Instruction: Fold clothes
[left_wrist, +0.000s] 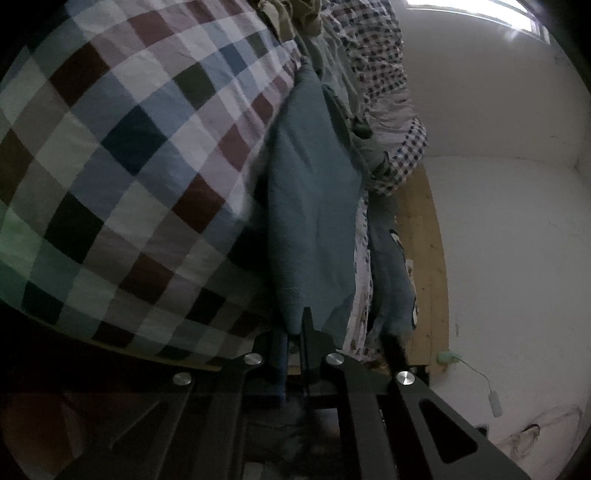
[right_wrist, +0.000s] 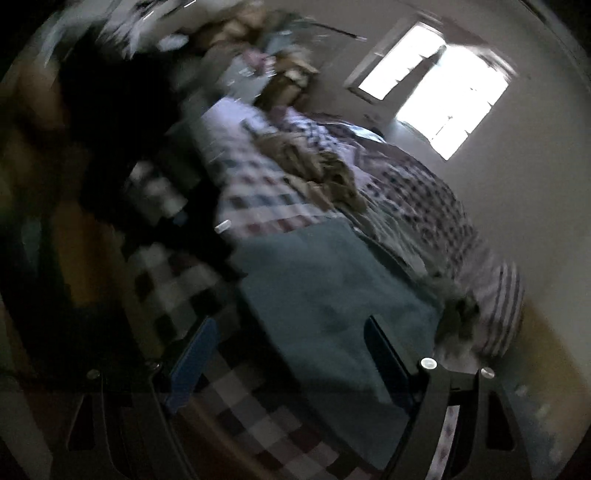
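Our left gripper (left_wrist: 293, 332) is clamped on an edge of the soft teal-blue fabric garment (left_wrist: 310, 206) lying on the checked bedspread (left_wrist: 110, 147). Our right gripper (right_wrist: 291, 347) hangs wide apart above it; we should pinch the matching edge squarely.

Blurred view: right claw (right_wrist: 291, 354) with its blue-padded fingers (right_wrist: 194, 354) spread wide, nothing between the pads, hovering over a teal cloth (right_wrist: 325, 295) lying flat on a checked bedspread (right_wrist: 255, 206). A crumpled tan garment (right_wrist: 314, 166) sits farther back on the bed, striped fabric (right_wrist: 498, 306) at the cloth's right edge. Bright window (right_wrist: 439, 88) in the pale wall at upper right.
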